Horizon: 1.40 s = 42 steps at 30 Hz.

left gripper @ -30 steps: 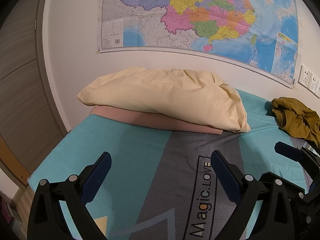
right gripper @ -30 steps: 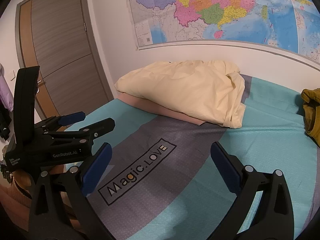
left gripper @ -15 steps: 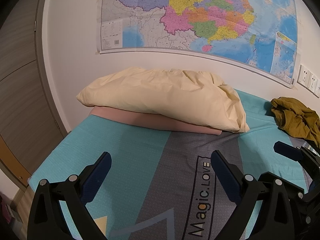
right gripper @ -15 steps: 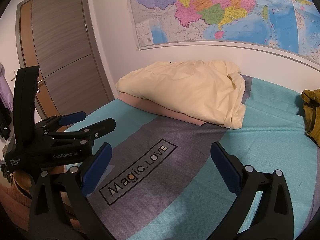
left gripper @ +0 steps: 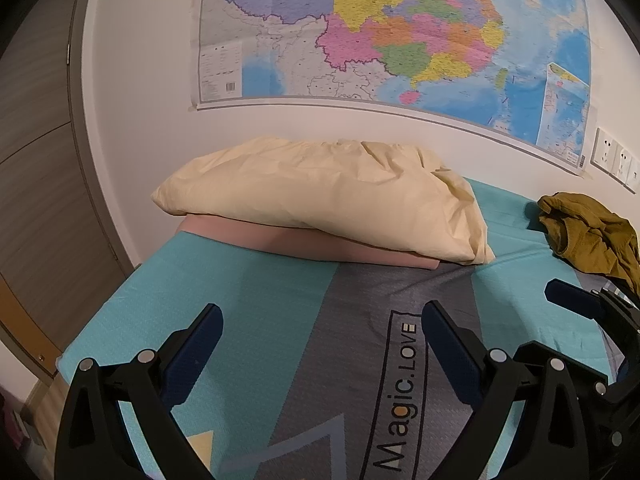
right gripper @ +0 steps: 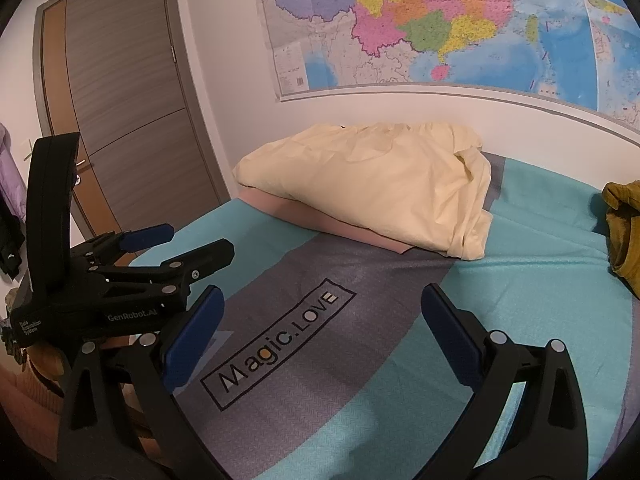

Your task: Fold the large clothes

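Olive-green garment [left gripper: 592,232], crumpled, lay at the far right of the teal-and-grey bed sheet [left gripper: 248,300], well apart from the cream pillow [left gripper: 328,196]; left gripper [left gripper: 320,344] and right gripper [right gripper: 320,320] both hovered above the sheet, jaws spread wide, gripping nothing

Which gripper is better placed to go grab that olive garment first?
Right, probably. The olive garment lies crumpled at the bed's right side, nearer the right gripper. The left gripper, also open and empty, would have to cross over.
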### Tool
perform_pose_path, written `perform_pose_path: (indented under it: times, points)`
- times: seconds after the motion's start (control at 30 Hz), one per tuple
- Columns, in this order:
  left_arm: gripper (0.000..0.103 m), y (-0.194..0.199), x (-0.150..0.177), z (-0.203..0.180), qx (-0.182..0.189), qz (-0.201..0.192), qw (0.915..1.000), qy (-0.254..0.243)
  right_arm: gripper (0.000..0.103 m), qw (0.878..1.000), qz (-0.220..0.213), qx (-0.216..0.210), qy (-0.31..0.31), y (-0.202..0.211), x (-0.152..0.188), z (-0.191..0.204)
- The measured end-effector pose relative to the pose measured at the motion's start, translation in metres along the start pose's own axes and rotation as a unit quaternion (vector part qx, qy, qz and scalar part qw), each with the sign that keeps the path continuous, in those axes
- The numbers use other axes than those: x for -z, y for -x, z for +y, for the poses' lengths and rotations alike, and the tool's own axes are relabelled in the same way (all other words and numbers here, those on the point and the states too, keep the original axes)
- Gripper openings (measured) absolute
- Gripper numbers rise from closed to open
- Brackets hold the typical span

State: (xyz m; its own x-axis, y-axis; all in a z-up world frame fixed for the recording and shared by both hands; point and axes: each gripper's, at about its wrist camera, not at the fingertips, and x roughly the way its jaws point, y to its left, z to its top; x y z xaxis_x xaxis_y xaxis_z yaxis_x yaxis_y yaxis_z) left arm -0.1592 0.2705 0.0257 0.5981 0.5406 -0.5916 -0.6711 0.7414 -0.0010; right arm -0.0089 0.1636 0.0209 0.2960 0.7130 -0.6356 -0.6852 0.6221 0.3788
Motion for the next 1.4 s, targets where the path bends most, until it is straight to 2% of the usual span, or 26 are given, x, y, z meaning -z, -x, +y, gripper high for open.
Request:
perform_pose_path:
  times: [1.2,1.4]
  points:
    - [0.096,-0.003,0.005,-0.004,-0.003,0.004,1.0,-0.003,0.097,1.0,0.002,-0.003,-0.01,0.0,0.003,-0.005]
    - [0.096,-0.008,0.006,-0.016,0.015,0.006,0.9998,-0.015,0.097,1.0,-0.002,0.01,-0.023,0.009,0.008,-0.018]
